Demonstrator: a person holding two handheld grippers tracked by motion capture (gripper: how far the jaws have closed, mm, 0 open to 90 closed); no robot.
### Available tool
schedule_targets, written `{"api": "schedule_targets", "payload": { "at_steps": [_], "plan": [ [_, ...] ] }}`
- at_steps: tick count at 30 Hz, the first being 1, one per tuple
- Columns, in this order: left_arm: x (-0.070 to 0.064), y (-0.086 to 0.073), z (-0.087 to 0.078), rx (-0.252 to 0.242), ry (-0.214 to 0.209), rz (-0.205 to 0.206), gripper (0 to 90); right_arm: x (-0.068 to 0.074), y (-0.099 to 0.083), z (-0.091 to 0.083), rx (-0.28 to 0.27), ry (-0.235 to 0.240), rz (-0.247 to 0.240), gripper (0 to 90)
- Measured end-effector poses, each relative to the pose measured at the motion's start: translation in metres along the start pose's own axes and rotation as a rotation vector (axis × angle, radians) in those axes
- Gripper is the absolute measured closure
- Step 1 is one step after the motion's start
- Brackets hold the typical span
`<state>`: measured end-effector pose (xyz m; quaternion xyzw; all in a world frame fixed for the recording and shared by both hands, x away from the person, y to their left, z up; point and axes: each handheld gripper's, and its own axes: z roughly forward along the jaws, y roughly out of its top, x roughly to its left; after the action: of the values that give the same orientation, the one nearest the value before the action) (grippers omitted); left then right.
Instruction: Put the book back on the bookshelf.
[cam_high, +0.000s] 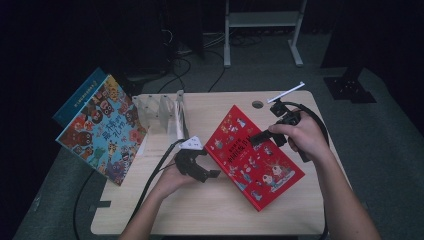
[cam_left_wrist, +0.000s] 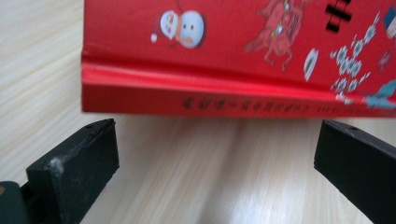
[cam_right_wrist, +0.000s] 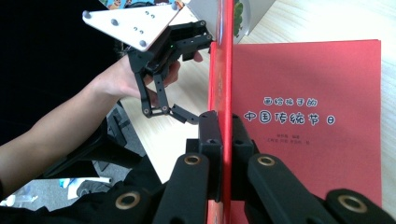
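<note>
— Where's the red book (cam_high: 254, 156) lying?

— Flat on the worktop (cam_high: 210, 210), right of centre. My right gripper (cam_right_wrist: 223, 140) is clamping the cover's edge and lifting it.

— And the left gripper (cam_high: 200, 169)?

— It's hovering at the spine with jaws spread wide. I'm thinking I should square them to the spine and push in level before closing.

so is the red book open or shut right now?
Opening. The right gripper is shut on the front cover's edge, which stands lifted in its view, a red inner page flat beside it. The left gripper waits open at the red book spine.
</note>
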<state>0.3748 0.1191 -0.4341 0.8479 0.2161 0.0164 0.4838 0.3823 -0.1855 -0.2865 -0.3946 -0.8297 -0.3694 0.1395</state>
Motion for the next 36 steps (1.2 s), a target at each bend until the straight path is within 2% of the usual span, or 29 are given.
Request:
{"api": "schedule_targets", "payload": {
  "at_steps": [4,10,13,17,19,26,29,32,36],
  "plan": [
    [0.002,0.004,-0.002,-0.031,-0.026,-0.006,0.0,0.001,0.000,-0.002,-0.004,0.011,-0.009,87.7],
    [0.004,0.009,-0.006,-0.043,-0.037,-0.009,0.0,0.003,0.001,0.002,0.004,0.029,-0.026,87.7],
    [0.005,0.009,-0.009,-0.063,-0.070,-0.047,0.0,0.004,0.001,0.002,-0.005,0.037,-0.032,87.7],
    [0.006,0.011,-0.009,-0.059,-0.091,-0.053,0.0,0.005,0.001,0.003,-0.010,0.046,-0.040,87.7],
    [0.007,0.013,-0.013,-0.082,-0.100,-0.076,0.0,0.006,0.001,0.005,-0.022,0.048,-0.058,87.7],
    [0.008,0.021,-0.025,-0.080,-0.097,-0.060,0.0,0.004,-0.003,0.005,-0.066,0.071,-0.085,87.7],
    [0.006,0.023,-0.027,-0.072,-0.116,-0.052,3.1,0.003,-0.007,0.006,-0.090,0.093,-0.101,87.7],
    [0.006,0.024,-0.030,-0.091,-0.093,-0.042,5.5,0.001,-0.010,0.008,-0.118,0.101,-0.106,87.7],
    [0.007,0.026,-0.036,-0.116,-0.096,-0.044,11.0,-0.003,-0.015,0.009,-0.157,0.119,-0.125,87.7]
  ]
}}
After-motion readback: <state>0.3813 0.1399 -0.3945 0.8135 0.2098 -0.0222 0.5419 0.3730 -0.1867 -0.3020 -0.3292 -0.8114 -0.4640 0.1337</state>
